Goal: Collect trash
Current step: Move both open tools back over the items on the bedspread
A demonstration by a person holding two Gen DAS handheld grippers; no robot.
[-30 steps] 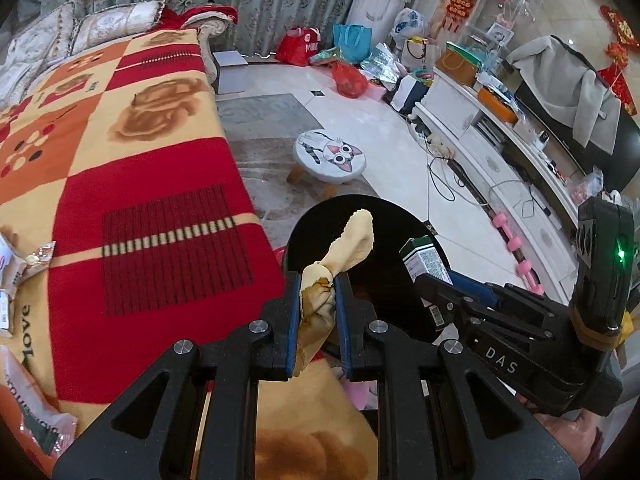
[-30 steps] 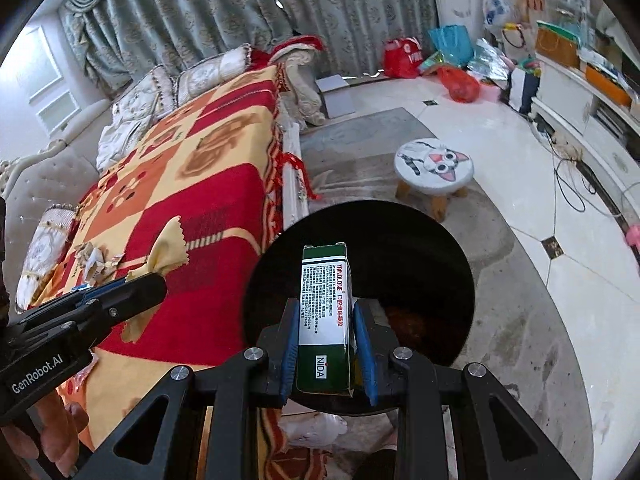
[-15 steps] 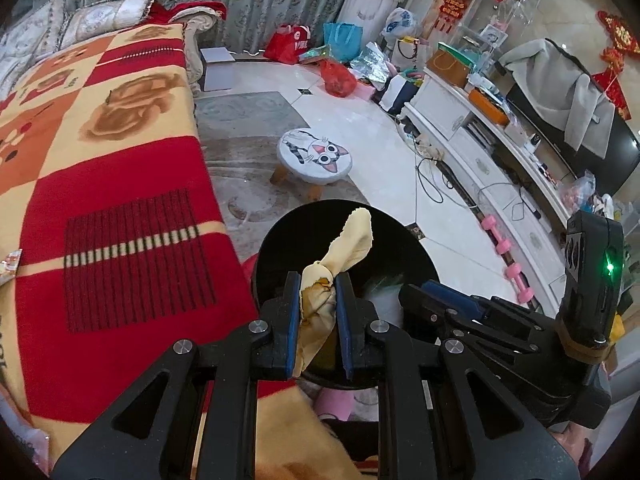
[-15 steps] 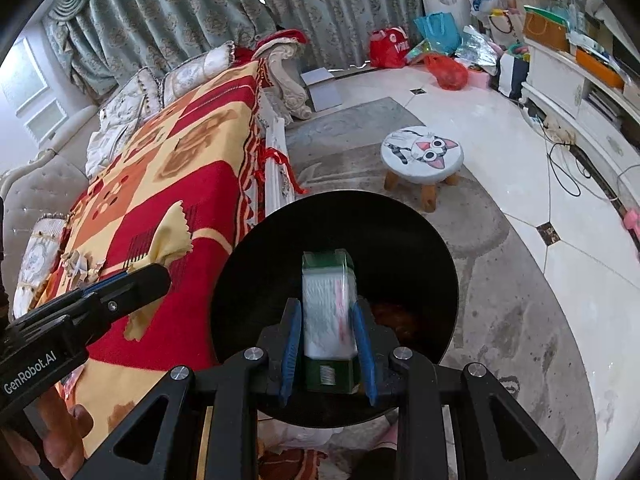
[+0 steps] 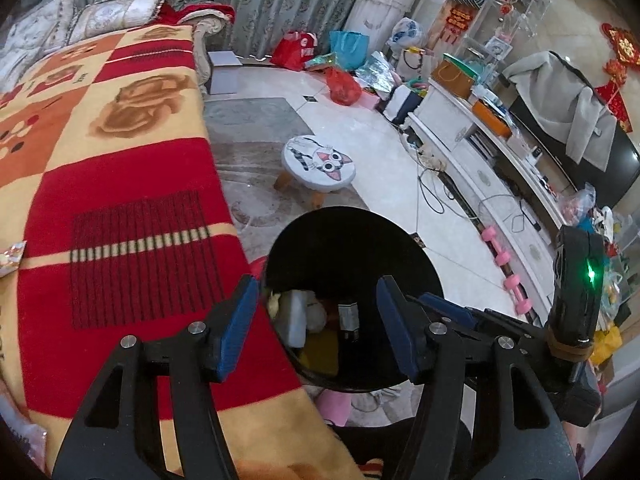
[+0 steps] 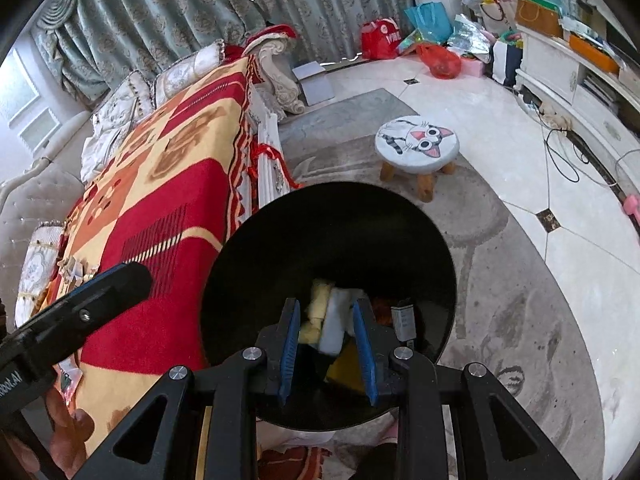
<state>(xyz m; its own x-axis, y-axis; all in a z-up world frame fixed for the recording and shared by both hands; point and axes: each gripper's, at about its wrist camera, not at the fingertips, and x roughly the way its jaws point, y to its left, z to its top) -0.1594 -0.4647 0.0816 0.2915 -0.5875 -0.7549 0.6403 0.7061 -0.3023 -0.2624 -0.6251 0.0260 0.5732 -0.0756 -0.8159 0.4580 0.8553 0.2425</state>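
A round black trash bin is seen from above in both wrist views, standing on the floor just beside the edge of a sofa that is covered by a red, orange and cream patterned blanket. The left gripper is held over the bin with its jaws spread wide and nothing between the blue pads. The right gripper is also held over the bin, its jaws parted more narrowly and likewise gripping nothing. Inside the bin a white carton, a pale yellow crumpled cloth and a small dark box are seen lying together; the same pile is visible in the left wrist view. A scrap of wrapper lies on the blanket near its left edge.

The floor is laid with pale glossy tiles and a worn grey rug. A small round stool with a cartoon cat face stands on the rug beyond the bin. Grey-green patterned curtains hang behind the sofa, and bags are piled by a white cabinet along the right wall. Pink dumbbells lie beside it.
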